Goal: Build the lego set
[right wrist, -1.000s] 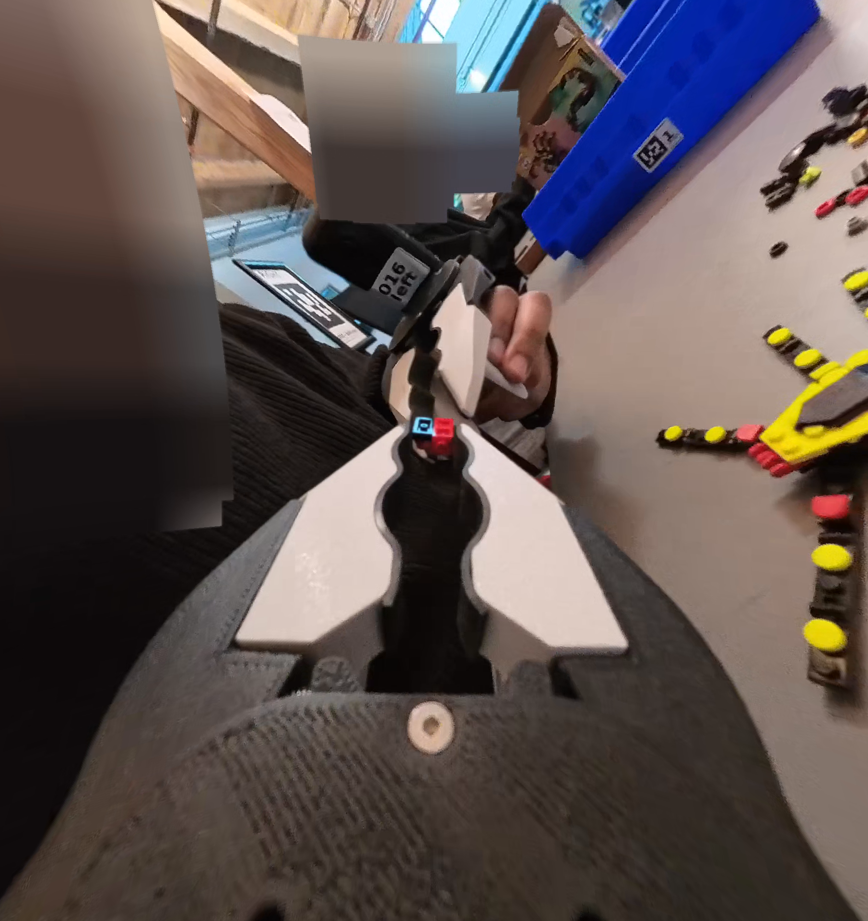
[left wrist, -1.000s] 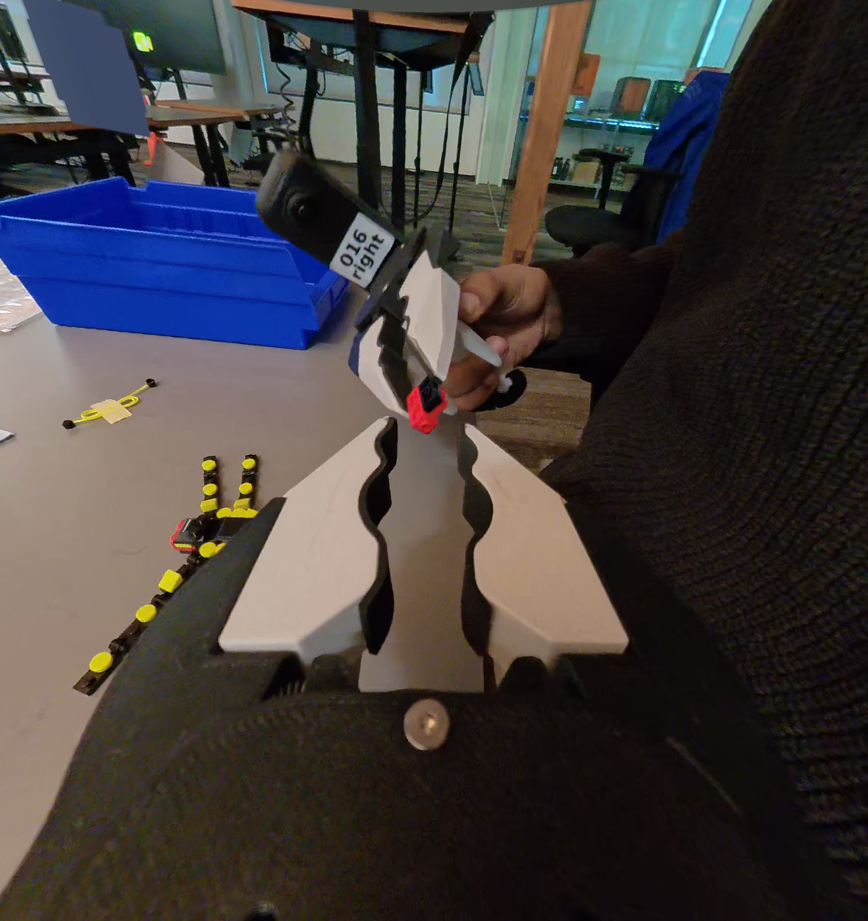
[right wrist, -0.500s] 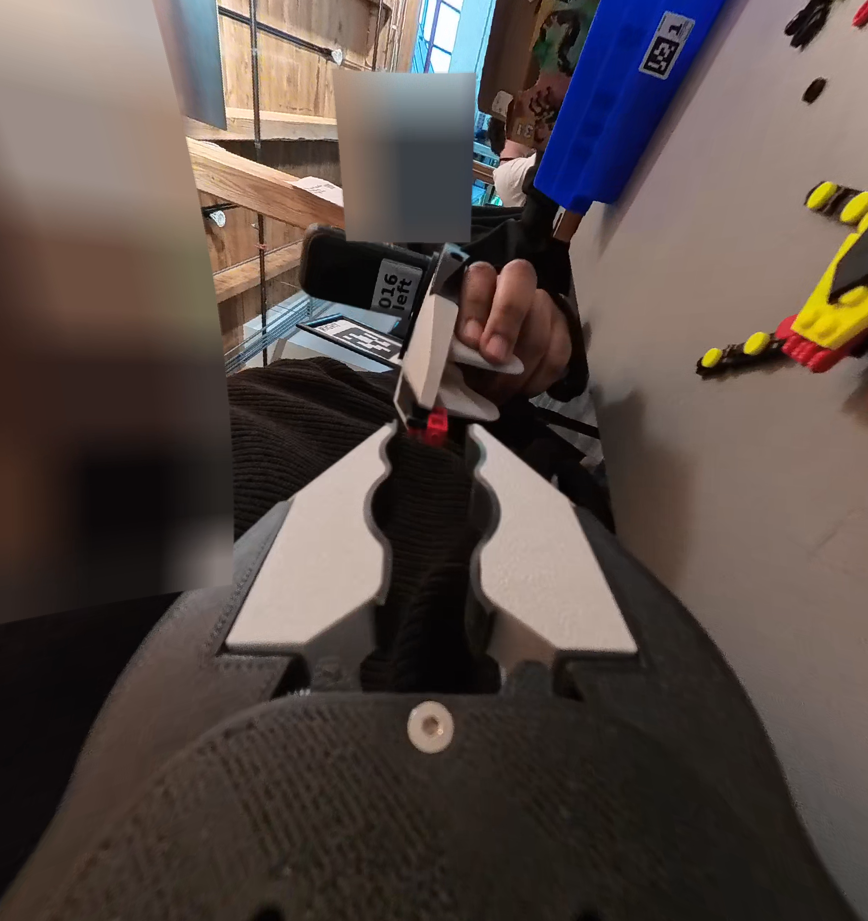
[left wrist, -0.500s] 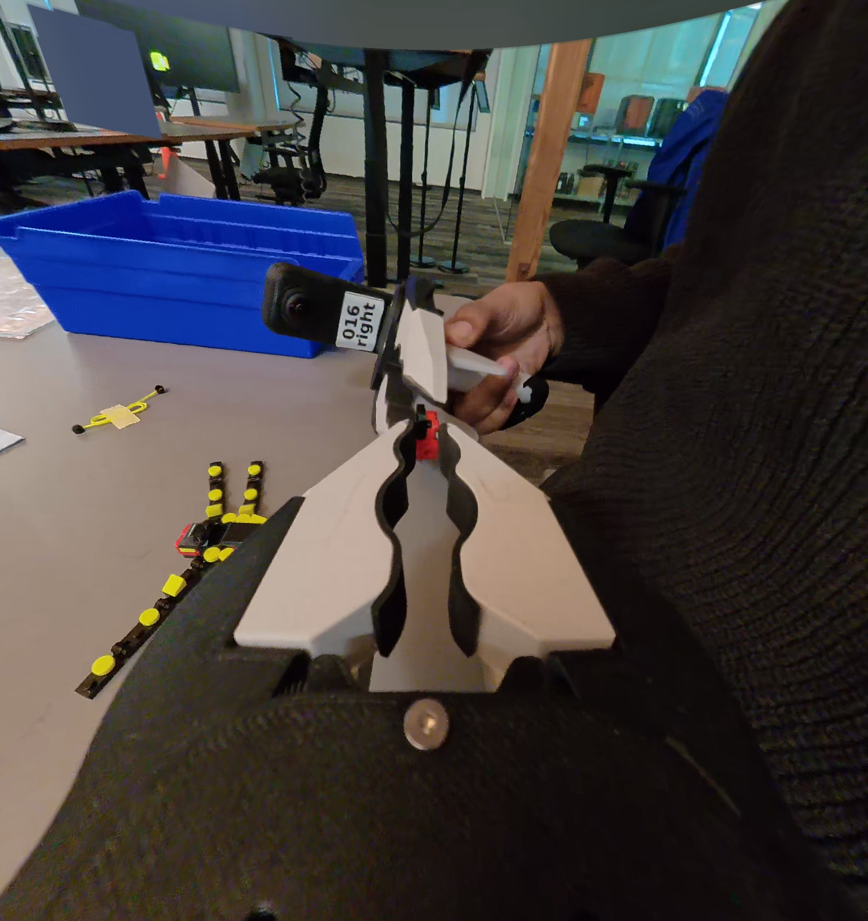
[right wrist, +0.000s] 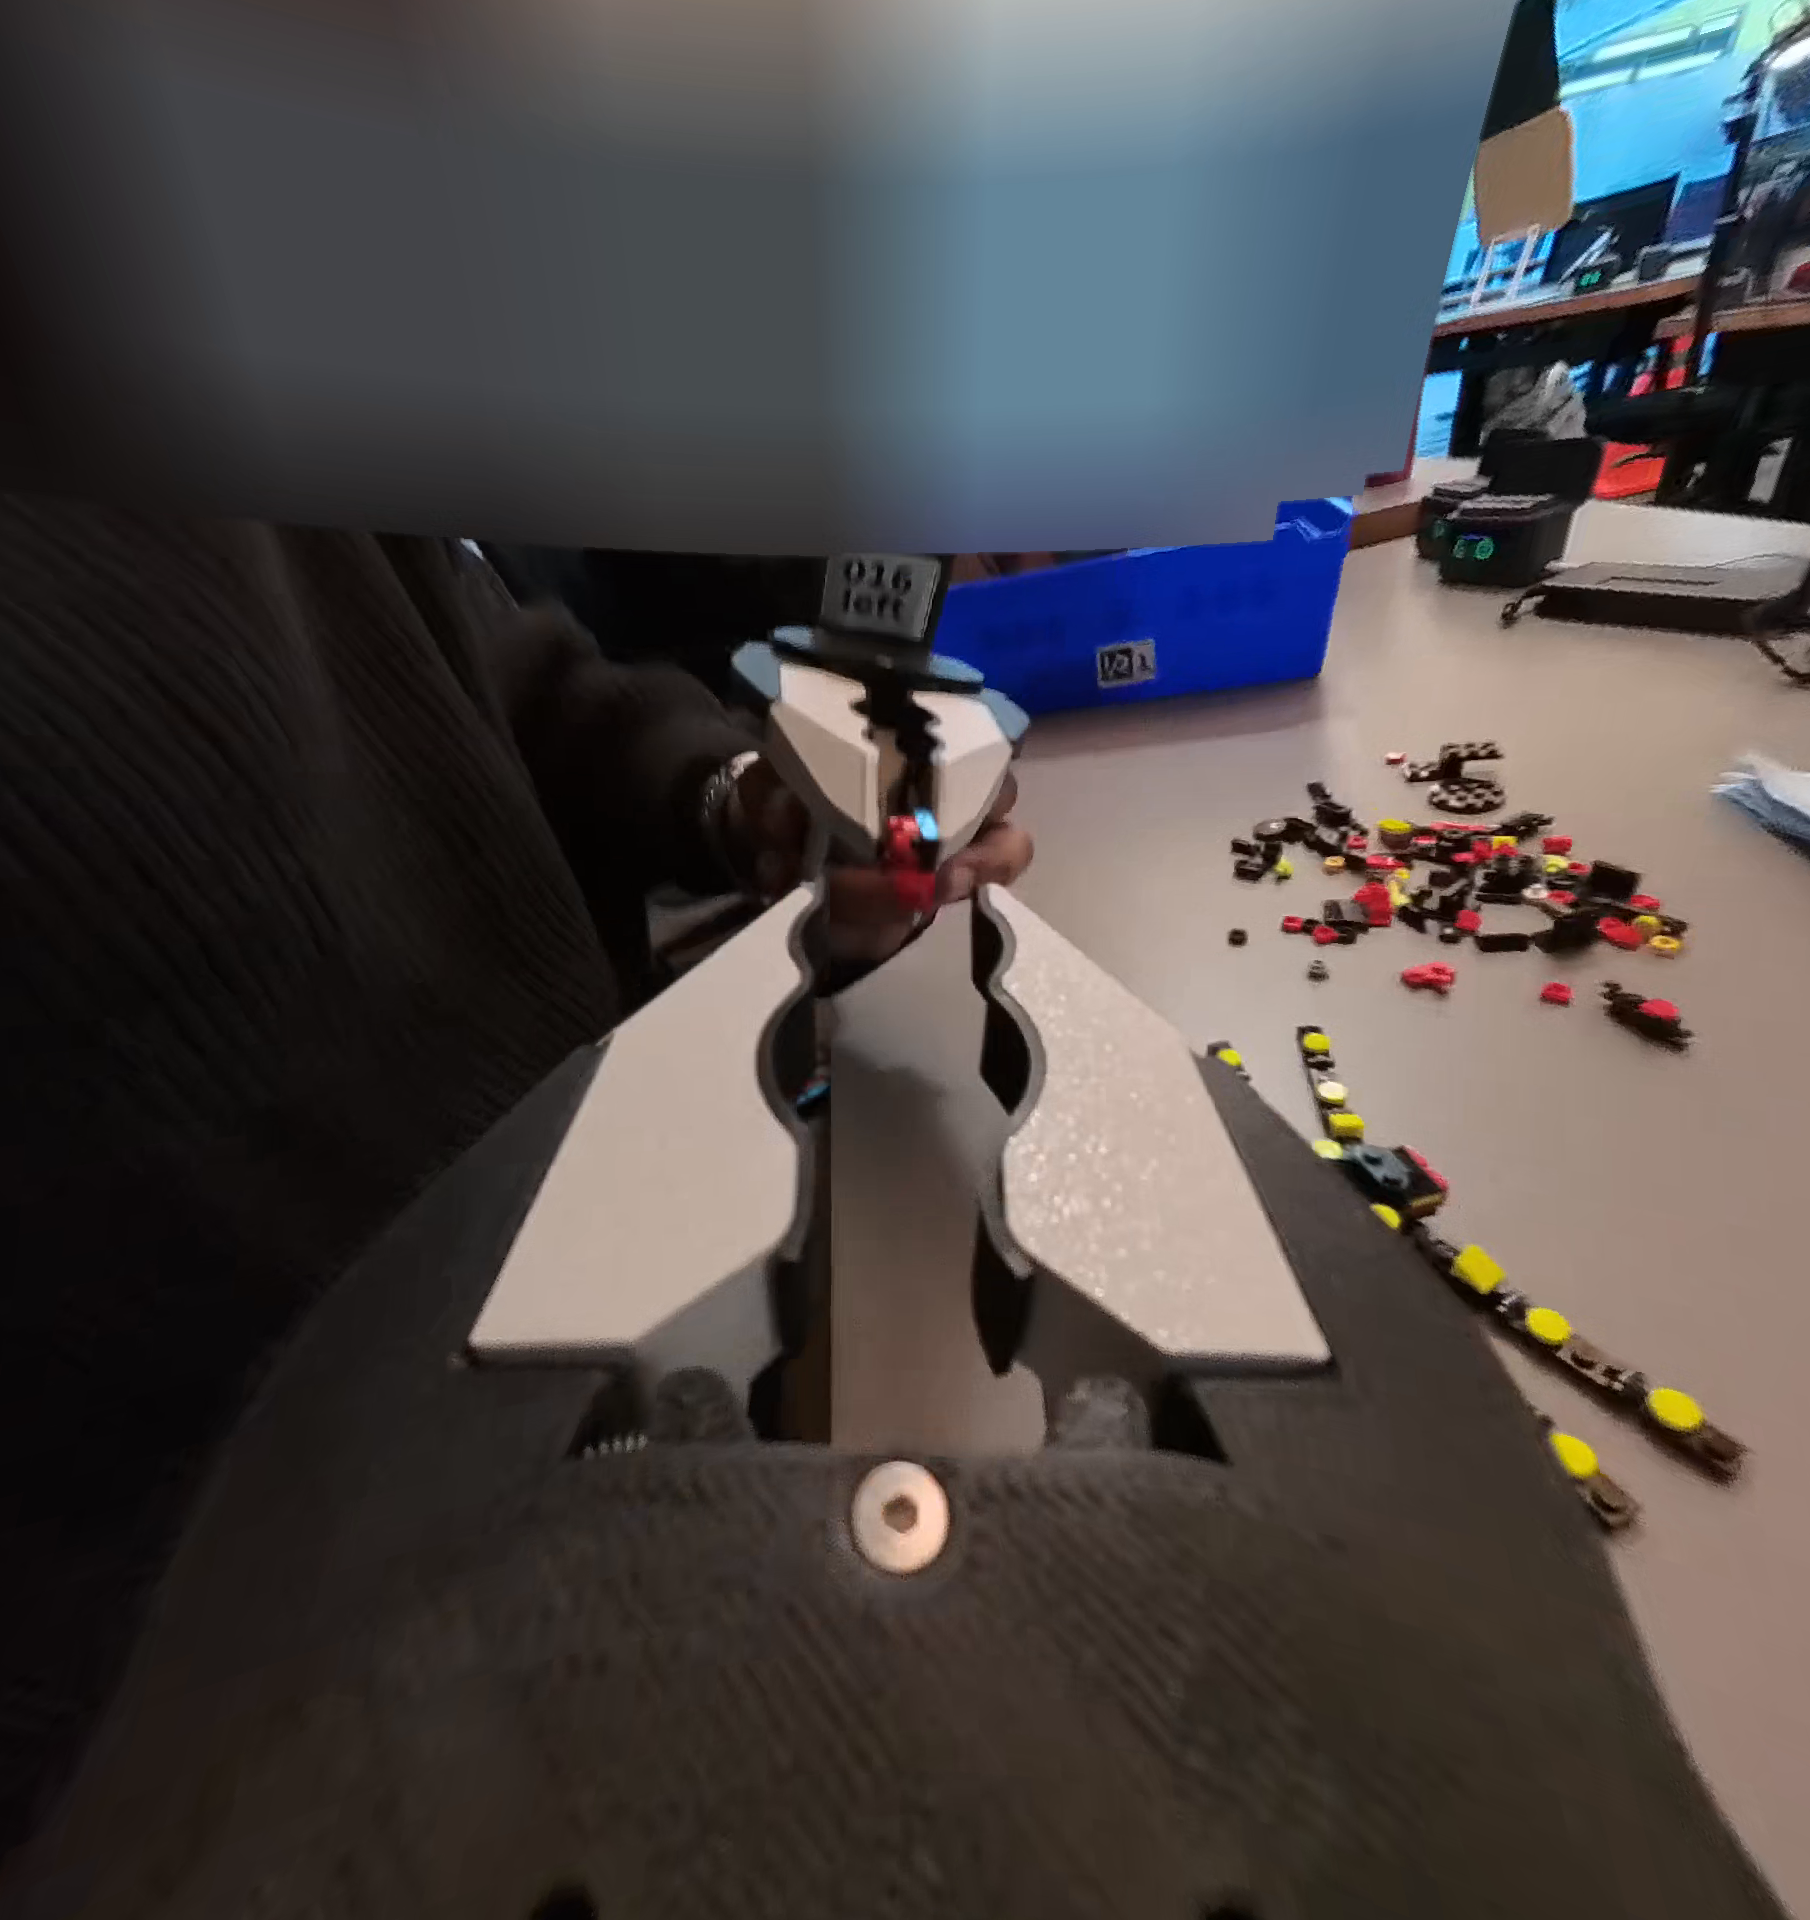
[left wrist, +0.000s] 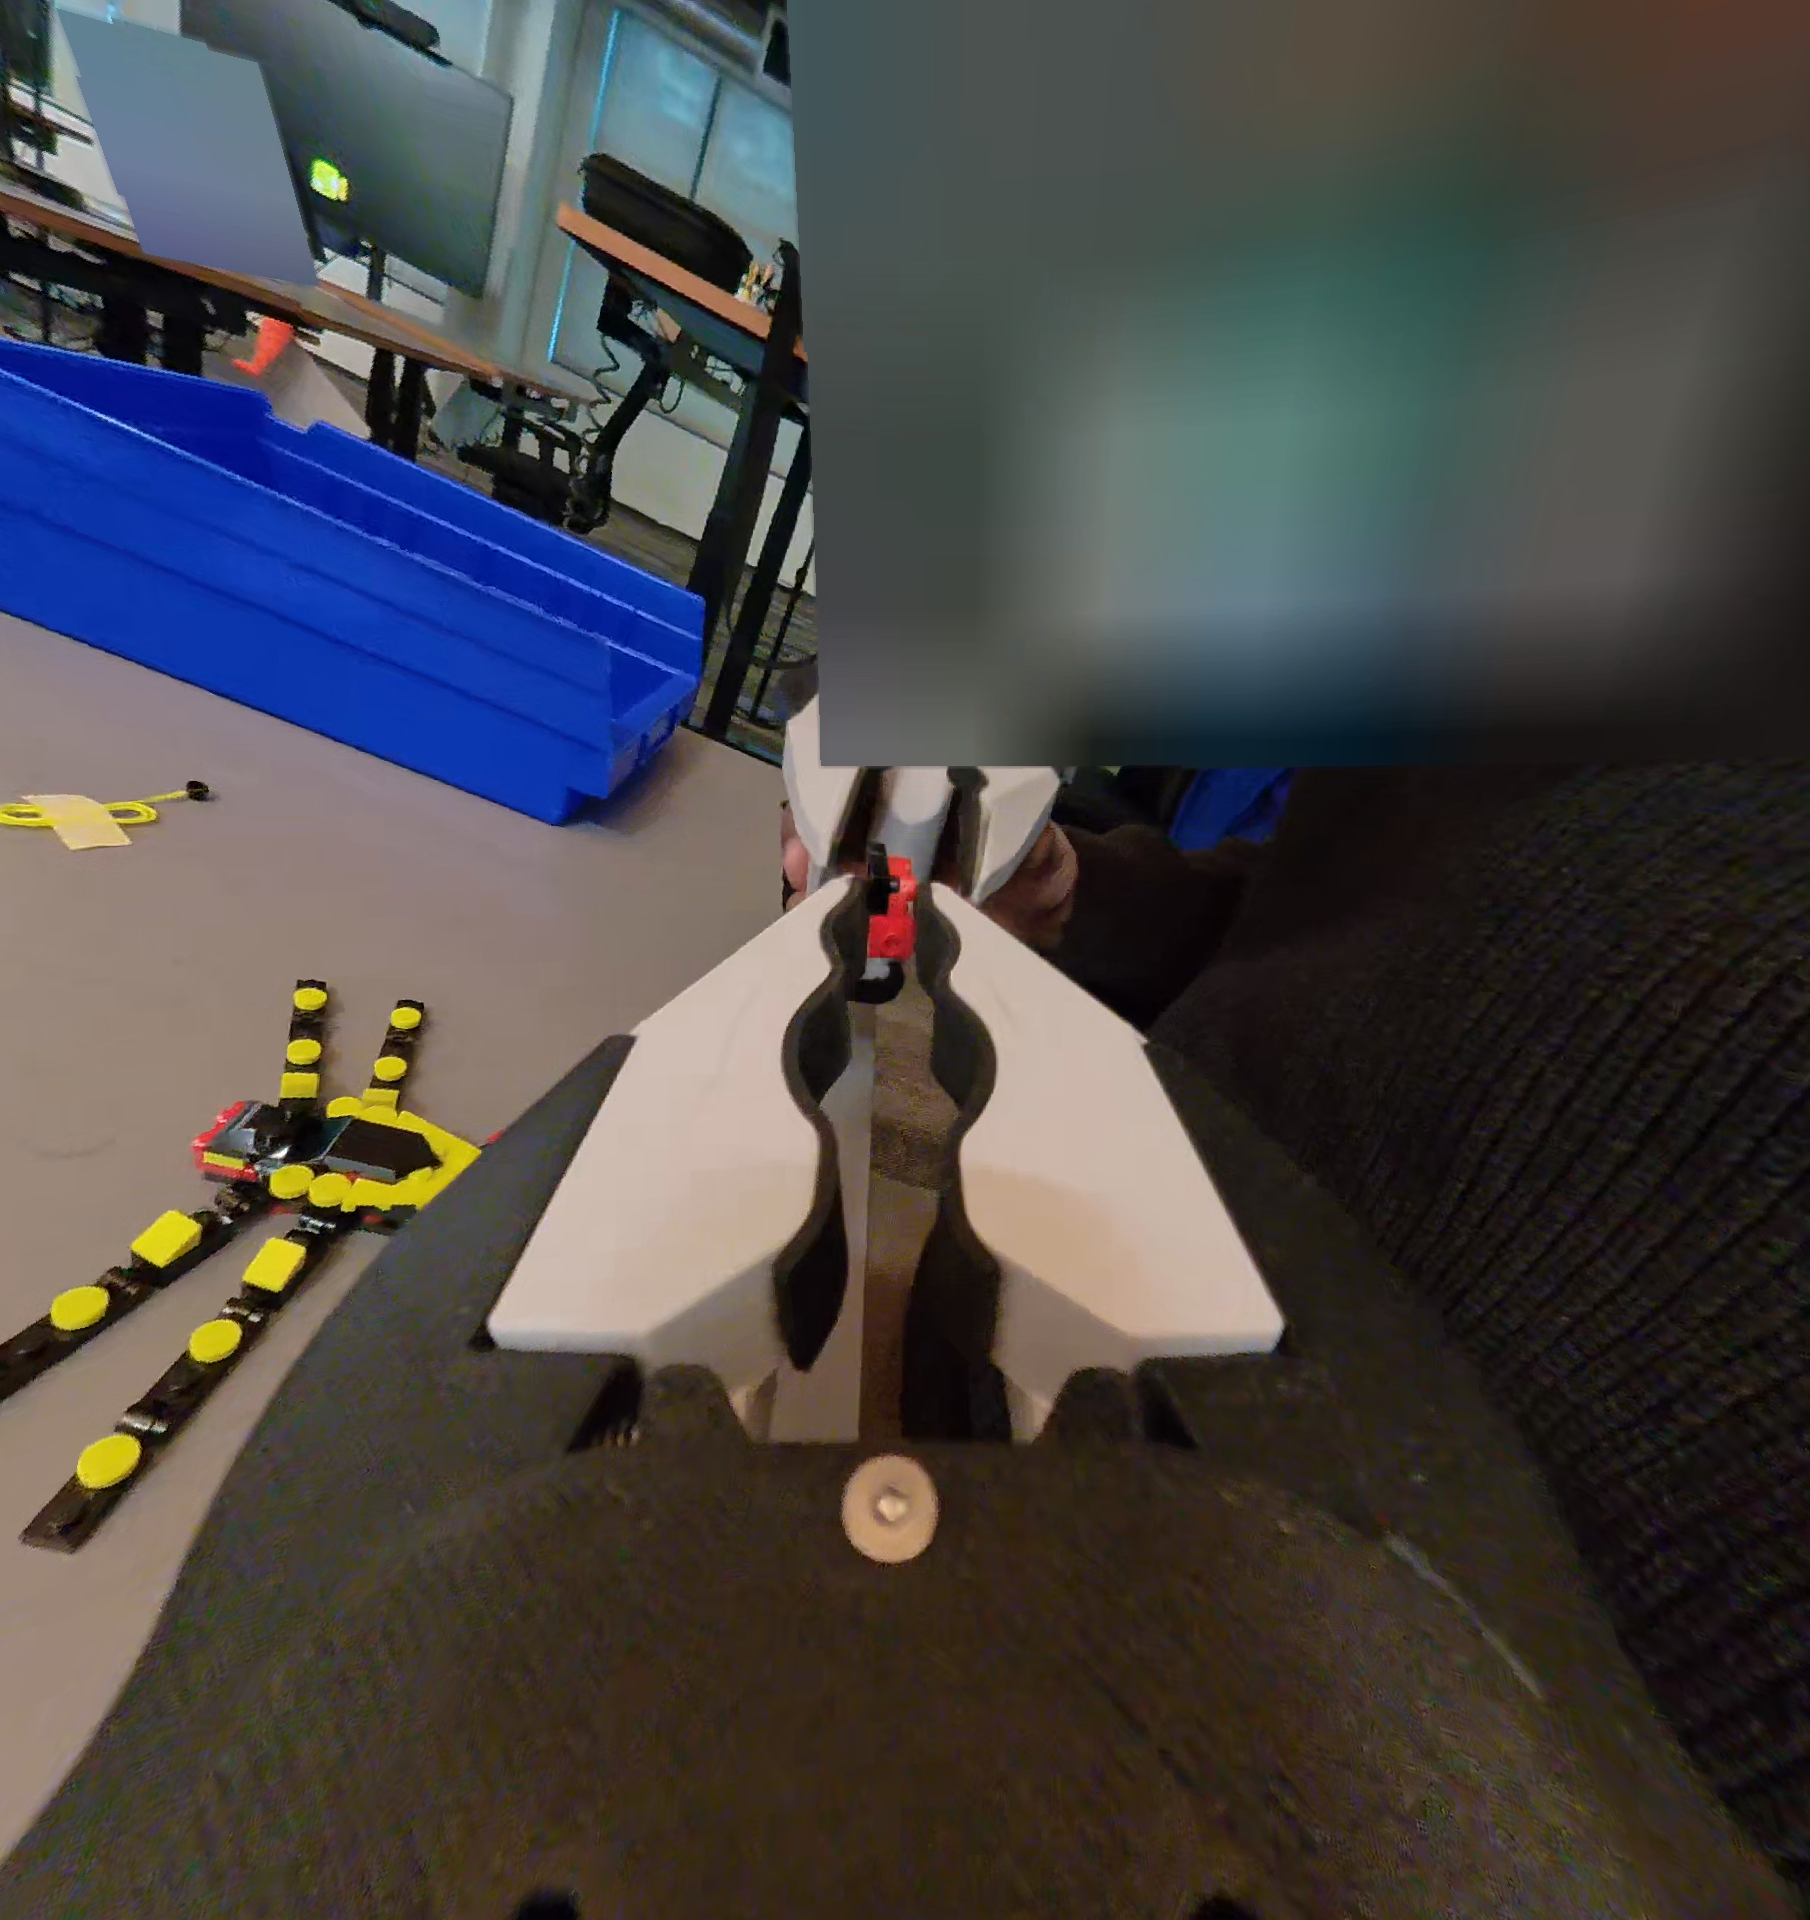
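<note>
Left gripper: centre of the left wrist view, tips closed on a small brick piece.
Right gripper: centre of the right wrist view, tips spread apart, just in front of the other gripper's tips.
Bin: upper left of the left wrist view, on the table.
Partly built model: lower left of the left wrist view, on the table below the bin.
Loose pieces: right of the right wrist view, on the table, above the model's strip.
Sleeve: right side of the left wrist view.
</note>
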### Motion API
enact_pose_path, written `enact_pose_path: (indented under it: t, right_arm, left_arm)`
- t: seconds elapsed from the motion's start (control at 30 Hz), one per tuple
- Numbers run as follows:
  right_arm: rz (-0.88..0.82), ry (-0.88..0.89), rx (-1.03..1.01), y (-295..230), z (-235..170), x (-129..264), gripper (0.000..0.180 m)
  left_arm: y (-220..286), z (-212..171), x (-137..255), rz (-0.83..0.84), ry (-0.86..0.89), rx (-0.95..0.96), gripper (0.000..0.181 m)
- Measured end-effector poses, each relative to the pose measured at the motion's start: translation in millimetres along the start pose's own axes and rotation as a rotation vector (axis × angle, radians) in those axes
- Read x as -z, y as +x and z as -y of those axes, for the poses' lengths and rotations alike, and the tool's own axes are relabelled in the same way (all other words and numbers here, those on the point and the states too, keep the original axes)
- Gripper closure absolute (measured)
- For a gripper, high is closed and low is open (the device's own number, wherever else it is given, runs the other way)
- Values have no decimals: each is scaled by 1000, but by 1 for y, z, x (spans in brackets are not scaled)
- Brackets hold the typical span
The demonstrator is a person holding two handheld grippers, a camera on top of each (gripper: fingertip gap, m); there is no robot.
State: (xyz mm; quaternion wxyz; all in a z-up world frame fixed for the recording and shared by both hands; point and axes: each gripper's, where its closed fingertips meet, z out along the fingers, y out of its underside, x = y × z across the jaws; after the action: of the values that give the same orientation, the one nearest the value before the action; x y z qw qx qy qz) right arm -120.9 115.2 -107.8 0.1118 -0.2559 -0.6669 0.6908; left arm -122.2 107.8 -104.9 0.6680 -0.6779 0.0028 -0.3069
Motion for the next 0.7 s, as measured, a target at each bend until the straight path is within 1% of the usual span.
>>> enact_pose_path:
  t: [0.07,0.33,0.47,0.57,0.7]
  right_arm:
    - [9,-18,-6,-1,-4,-3,157]
    - [53,2,-86,-5,-3,-5,162]
    - [57,-13,-84,-7,-5,-8,164]
    - [58,-26,-75,-8,-7,-8,172]
    - [52,-27,-73,-7,-7,-7,173]
  left_arm:
    - [2,1,0,-12,5,5,176]
    - [7,-3,-3,-46,-4,26,176]
    - [7,-1,-4,-56,7,50,176]
    - [7,-1,-5,-62,12,60,176]
    - [8,-2,-6,-64,12,63,176]
